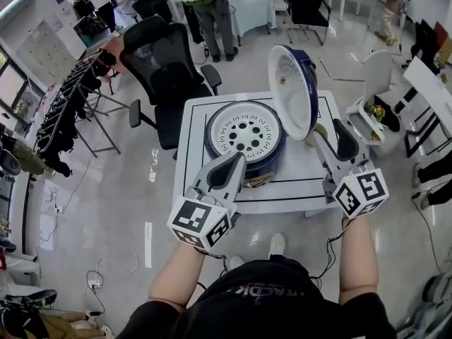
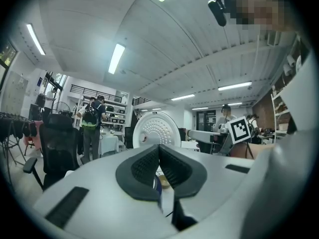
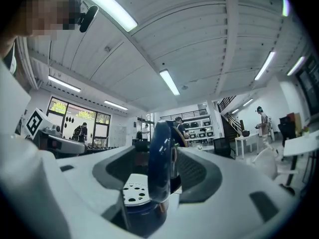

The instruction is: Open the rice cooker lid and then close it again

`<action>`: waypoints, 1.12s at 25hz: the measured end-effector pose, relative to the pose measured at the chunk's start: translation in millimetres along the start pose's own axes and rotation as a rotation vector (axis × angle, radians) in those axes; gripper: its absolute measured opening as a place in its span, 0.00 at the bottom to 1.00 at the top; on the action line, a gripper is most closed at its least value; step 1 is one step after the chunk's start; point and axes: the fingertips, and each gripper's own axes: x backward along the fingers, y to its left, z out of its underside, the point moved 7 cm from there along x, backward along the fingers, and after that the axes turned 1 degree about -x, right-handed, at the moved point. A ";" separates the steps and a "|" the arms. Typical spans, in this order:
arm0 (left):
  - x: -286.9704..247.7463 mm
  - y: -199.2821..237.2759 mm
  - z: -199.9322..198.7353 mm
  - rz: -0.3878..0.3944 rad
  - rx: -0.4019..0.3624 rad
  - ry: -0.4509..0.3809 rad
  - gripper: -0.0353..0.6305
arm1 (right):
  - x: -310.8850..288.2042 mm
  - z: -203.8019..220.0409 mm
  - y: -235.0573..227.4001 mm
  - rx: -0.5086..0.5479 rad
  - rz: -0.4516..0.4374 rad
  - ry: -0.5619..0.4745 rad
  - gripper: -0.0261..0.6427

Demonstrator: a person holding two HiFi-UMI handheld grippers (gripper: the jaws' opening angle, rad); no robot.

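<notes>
The left gripper point(image 1: 236, 161) sits low in front of the rice cooker point(image 1: 244, 167), its 2 jaws pressed together on nothing. It looks parked there to stay clear of the hinge side, since the lid work falls to the other hand.

The cooker stands at the middle of the small white table point(image 1: 192, 140), facing the person. Its body is open. Inside, a white perforated plate point(image 1: 246, 128) covers the pot, so whatever lies beneath it is hidden.

The lid point(image 1: 292, 90) stands fully raised on the cooker's right side, nearly upright, with its white dimpled inner face turned toward the pot. So the opening half of the task appears done, and the closing half has not yet begun.

The right gripper point(image 1: 330, 135) points level at the lid from the table's right side. In the right gripper view its jaws stand wide apart, with the lid's dark blue edge upright between them. The pads seem to stand clear of it on both sides, though the left gap is hard to judge. That suits a hand placed to push or catch the lid for the swing back down.
</notes>
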 end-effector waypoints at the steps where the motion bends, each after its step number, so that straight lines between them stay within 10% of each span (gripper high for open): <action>1: 5.6 1.6 0.7 0.007 0.003 -0.001 0.06 | 3.1 -0.3 8.5 0.013 0.002 0.000 0.41; 28: 68.5 -12.2 16.1 0.166 0.025 0.006 0.06 | 75.1 -4.4 87.3 0.039 0.142 -0.003 0.43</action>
